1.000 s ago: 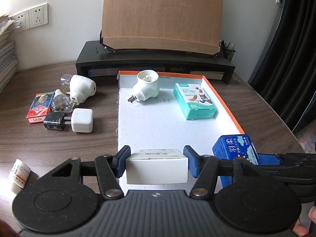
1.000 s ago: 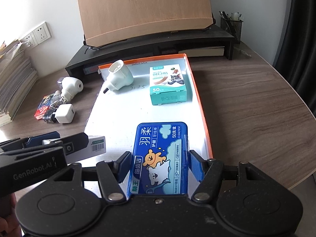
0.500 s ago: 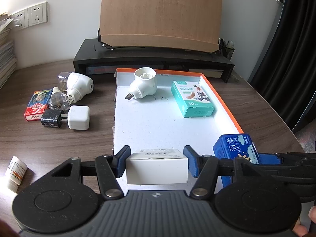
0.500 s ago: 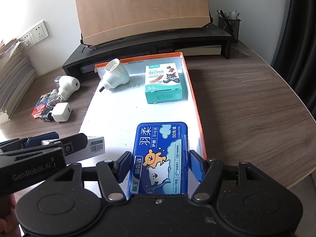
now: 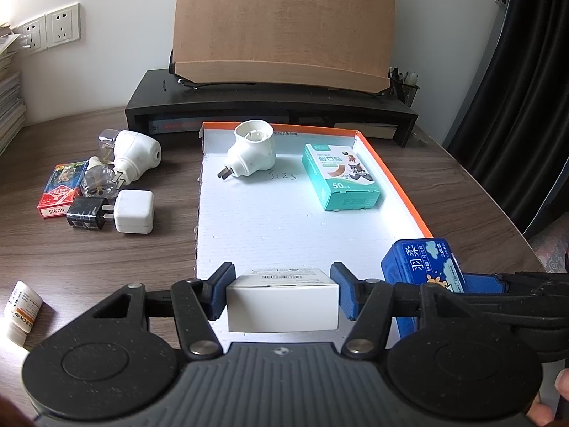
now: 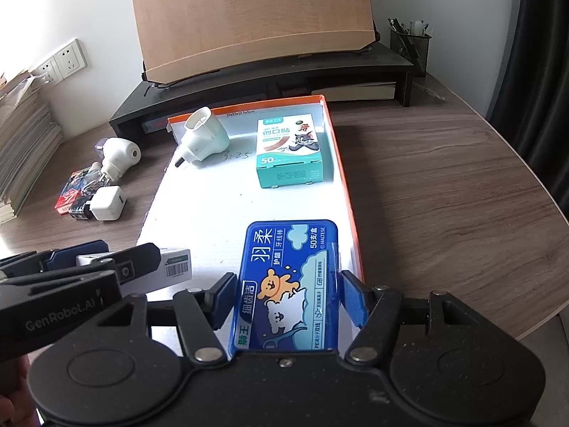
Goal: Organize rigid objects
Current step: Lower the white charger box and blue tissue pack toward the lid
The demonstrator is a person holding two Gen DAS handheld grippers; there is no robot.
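Both hand-held grippers unmoved, white box (image 5: 282, 297), blue case (image 6: 288, 286) still clamped

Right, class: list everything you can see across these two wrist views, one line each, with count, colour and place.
Tray: one, white with orange rim, desk centre.
Plug-in device: one, white, tray's far left.
Plaster box: one, teal, tray's far right.
Second plug-in device: one, white, desk left of tray.
Chargers: two, white and black, left of tray.
Card pack: one, red, far left.
Small tube: one, white, near left.
Monitor stand: one, black, behind tray.
Pen pot: one, black mesh, far right.
Left gripper: grips white box.
Right gripper: grips blue floss box.
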